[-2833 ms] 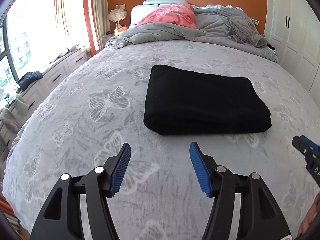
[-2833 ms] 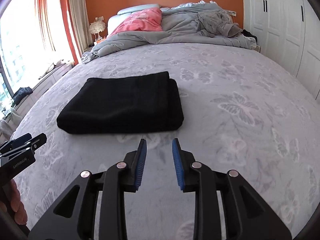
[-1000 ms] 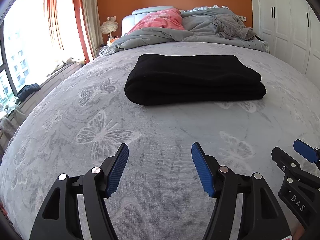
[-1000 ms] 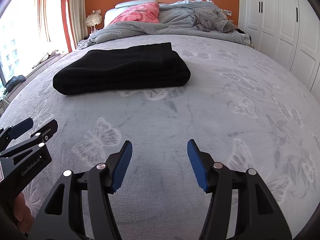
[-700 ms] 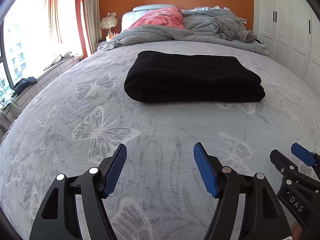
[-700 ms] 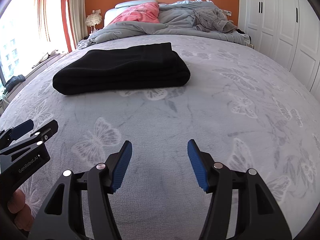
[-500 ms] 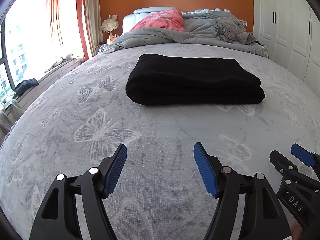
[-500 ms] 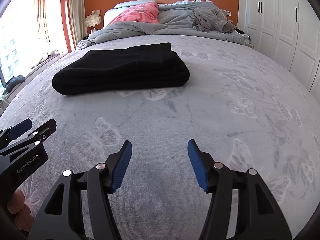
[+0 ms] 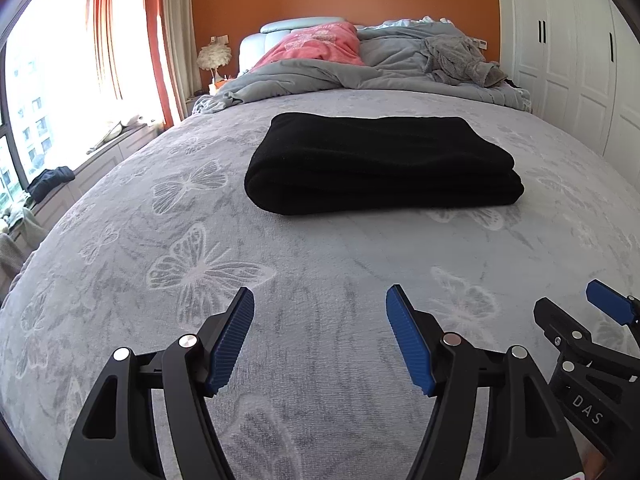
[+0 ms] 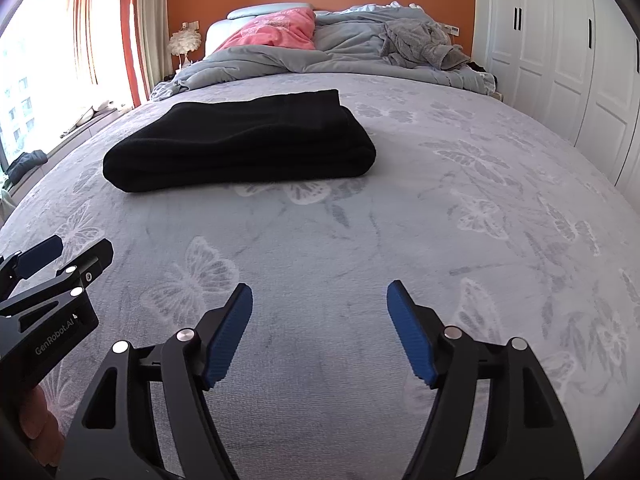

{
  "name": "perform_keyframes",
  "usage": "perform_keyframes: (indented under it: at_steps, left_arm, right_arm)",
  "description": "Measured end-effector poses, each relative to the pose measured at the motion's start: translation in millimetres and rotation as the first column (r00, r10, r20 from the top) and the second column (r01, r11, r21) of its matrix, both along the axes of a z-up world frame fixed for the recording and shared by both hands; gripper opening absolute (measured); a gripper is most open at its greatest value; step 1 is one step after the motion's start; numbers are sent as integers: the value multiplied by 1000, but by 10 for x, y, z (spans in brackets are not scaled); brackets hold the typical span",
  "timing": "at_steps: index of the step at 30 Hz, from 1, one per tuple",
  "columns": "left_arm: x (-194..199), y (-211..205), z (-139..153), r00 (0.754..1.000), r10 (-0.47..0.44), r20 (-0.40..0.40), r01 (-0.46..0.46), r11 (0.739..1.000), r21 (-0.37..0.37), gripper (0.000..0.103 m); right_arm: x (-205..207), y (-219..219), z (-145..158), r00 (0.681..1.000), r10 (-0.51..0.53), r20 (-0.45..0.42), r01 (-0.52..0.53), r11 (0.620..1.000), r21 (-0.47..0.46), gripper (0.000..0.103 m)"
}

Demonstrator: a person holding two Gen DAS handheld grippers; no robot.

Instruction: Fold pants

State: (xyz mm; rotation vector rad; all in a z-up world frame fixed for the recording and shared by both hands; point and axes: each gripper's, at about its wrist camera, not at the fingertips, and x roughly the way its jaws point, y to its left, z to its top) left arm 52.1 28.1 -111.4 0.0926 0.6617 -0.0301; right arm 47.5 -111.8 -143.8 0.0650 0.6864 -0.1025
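One pair of black pants (image 9: 380, 164) is lying folded in a thick rectangle on the grey butterfly bed (image 9: 320, 260). Two tongs are hovering well short of it: left tongs (image 9: 320, 336) gaping empty, right tongs (image 10: 320, 332) spreading wider, nothing between them.

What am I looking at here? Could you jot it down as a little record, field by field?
Place: bedroom, grey butterfly bedspread
Pants: black pants folded in a neat stack, lying on the bedspread
Left gripper: open, empty, short of the pants
Right gripper: jaws opening, nothing between them
Head of bed: pink pillow, rumpled grey duvet
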Motion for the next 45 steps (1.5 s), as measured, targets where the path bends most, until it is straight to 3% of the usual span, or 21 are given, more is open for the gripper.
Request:
perform_keyframes:
  at_steps: [45]
  left_arm:
    - [30,35,-26,1000,14,-12,-14,1000,5,66]
  right_arm:
    - [-3,4,6,1000,-11,0,11,1000,-4,69]
